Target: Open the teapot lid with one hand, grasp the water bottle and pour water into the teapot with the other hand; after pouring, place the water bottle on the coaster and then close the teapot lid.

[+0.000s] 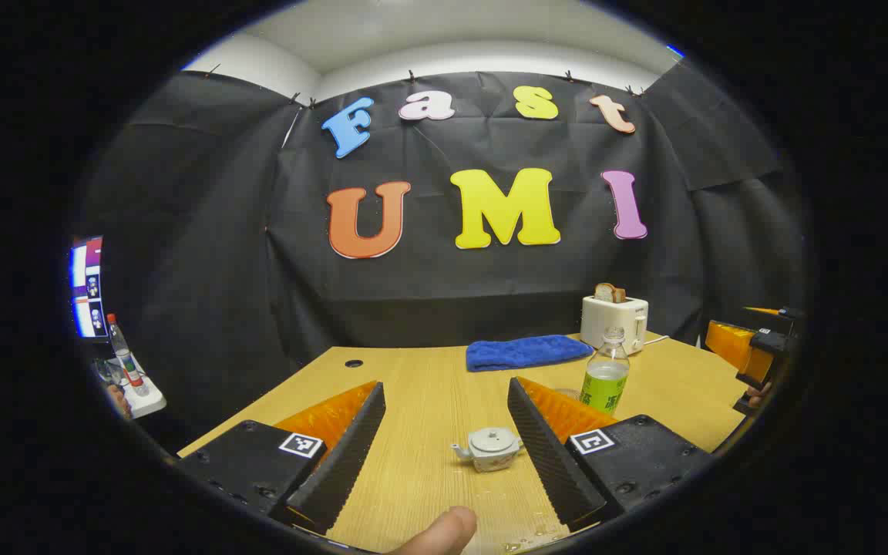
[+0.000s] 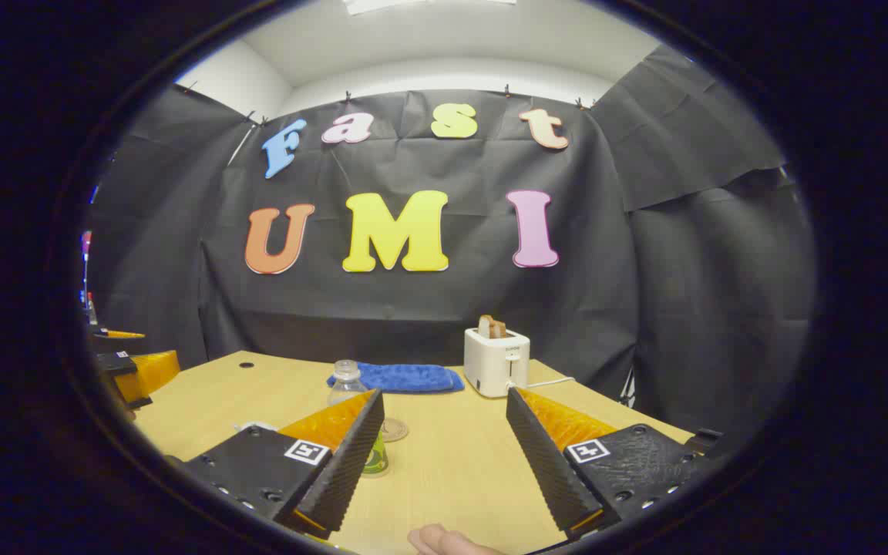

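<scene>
Partly hidden: in the right gripper view the water bottle point(image 2: 349, 385) is standing behind the right gripper's point(image 2: 444, 455) own left-hand finger, so only its neck, bare mouth and a sliver of green base are showing. A round disc, probably the coaster point(image 2: 394, 429), is lying just beside it, half covered by the same finger. In the left gripper view the coaster is hard to make out, a small patch at most beside the bottle's base.

Left gripper point(image 1: 444, 447) is hovering above the wooden surface point(image 1: 428, 385), fingers spread wide, holding nothing. The small white teapot point(image 1: 490, 449) is sitting between them on the surface, nearer the right-hand finger, lid on, spout pointing to the view's left, handle side tucked behind that finger. The bottle point(image 1: 606, 370) is standing upright beyond it, long axis vertical, green liquid filling the lower part, no cap that can be made out.

Right gripper is also hanging wide open and empty. A fingertip point(image 1: 444, 532) is intruding at the bottom edge of the left gripper view, cut off.

Farther back: a folded blue towel point(image 1: 527, 353) and a white toaster point(image 1: 614, 322) with bread in its slot. The other gripper is showing at the right edge of the left gripper view, mostly cut off.
</scene>
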Tool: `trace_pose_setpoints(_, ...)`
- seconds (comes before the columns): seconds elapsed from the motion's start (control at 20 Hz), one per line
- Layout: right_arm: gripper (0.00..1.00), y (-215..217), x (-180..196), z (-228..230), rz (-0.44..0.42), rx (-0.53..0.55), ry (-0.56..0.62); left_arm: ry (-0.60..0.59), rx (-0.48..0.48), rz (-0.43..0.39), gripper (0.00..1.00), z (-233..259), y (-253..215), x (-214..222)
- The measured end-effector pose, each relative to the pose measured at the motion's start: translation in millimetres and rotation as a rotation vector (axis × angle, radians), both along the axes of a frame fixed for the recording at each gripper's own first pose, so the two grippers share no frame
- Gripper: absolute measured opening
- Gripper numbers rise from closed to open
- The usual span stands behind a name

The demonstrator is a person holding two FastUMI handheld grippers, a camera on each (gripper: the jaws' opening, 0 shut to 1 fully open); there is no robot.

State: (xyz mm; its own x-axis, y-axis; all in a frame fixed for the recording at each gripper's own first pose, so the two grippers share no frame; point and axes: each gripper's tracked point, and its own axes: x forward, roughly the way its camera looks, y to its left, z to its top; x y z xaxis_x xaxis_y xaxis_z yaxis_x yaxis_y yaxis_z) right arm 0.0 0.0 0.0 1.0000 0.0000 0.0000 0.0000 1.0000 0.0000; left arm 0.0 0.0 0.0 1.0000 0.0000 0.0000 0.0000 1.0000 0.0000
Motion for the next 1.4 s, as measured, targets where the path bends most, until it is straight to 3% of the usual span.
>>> trace_pose_setpoints(0.15, 0.94, 5, 0, -2, 0.023, -0.014, 0.029, 0.019, -0.042, 0.026, 1.00, -3, 12, 3)
trace_pose_setpoints(0.35, 0.98, 23, -4, -13, 0.075, -0.020, 0.039, 0.024, -0.145, -0.022, 1.00, -7, 7, 10)
trace_pose_setpoints(0.5, 0.96, 21, -7, -16, 0.083, -0.014, 0.032, 0.050, -0.176, -0.053, 0.98, -23, 2, 24)
trace_pose_setpoints(0.7, 0.96, 22, -6, -29, 0.090, -0.031, 0.047, 0.084, -0.132, -0.030, 0.98, -42, 1, 39)
trace_pose_setpoints(1.2, 0.96, 20, 10, -67, 0.109, 0.006, 0.120, 0.115, -0.019, -0.070, 0.98, -84, -41, 73)
trace_pose_setpoints(1.4, 0.96, 17, 18, -87, 0.116, 0.046, 0.175, 0.098, -0.082, -0.092, 0.94, -88, -51, 82)
